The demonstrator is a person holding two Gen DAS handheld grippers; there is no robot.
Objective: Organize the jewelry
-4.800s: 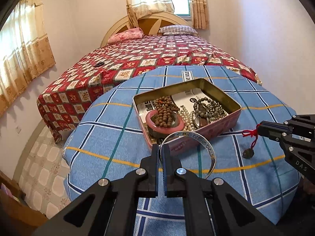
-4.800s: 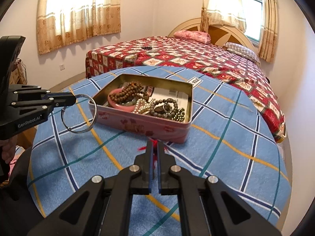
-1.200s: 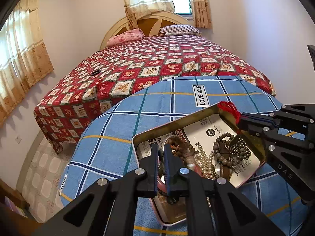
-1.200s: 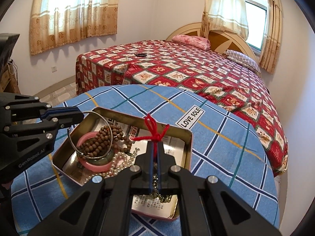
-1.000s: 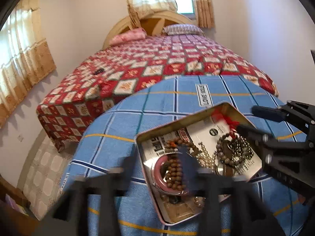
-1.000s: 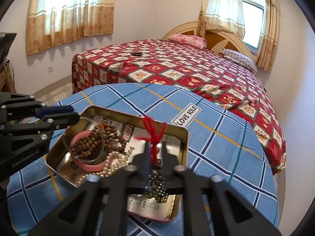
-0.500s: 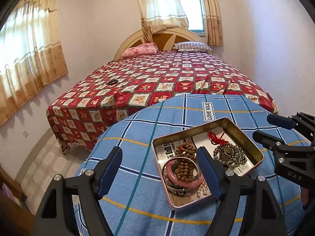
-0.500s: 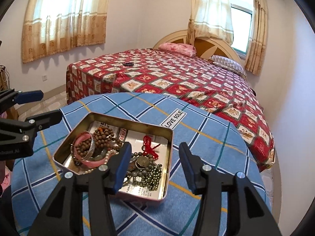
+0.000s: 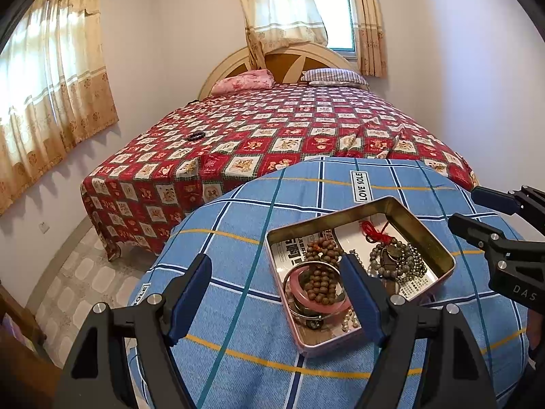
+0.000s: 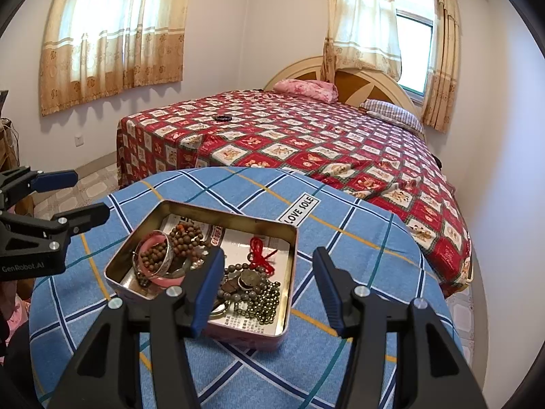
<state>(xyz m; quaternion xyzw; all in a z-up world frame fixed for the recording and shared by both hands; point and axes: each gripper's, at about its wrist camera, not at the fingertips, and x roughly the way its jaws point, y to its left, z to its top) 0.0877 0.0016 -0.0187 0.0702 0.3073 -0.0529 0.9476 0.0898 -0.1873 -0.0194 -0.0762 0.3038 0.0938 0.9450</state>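
**Both your grippers are wide open above the jewelry tin**

Some things are hard for you to see. In the left view, one finger of your left gripper covers part of the pink bangle and the pearls under it. In the right view, a finger of your right gripper hides the near edge of the bead pile. The small print on the paper lining the tin is too tiny to read. The small dark thing lying on the bed is too far off to name.

You can read "LOVE SOLE" on the white tag sewn to the blue checked cloth. The side of your right gripper shows "DAS". The side of your left gripper shows "GenRobot.AI".

The tin is a flat box with pink sides, gold inside. It sits on the blue cloth, near its middle. In it lie brown wooden beads across the pink bangle, a silver bangle leaning by it, grey metal beads with a round coin-like piece, and a red knotted cord.

Both grippers have their fingers spread far apart. They hold nothing and touch nothing. Each one hangs in the air on its own side of the tin.
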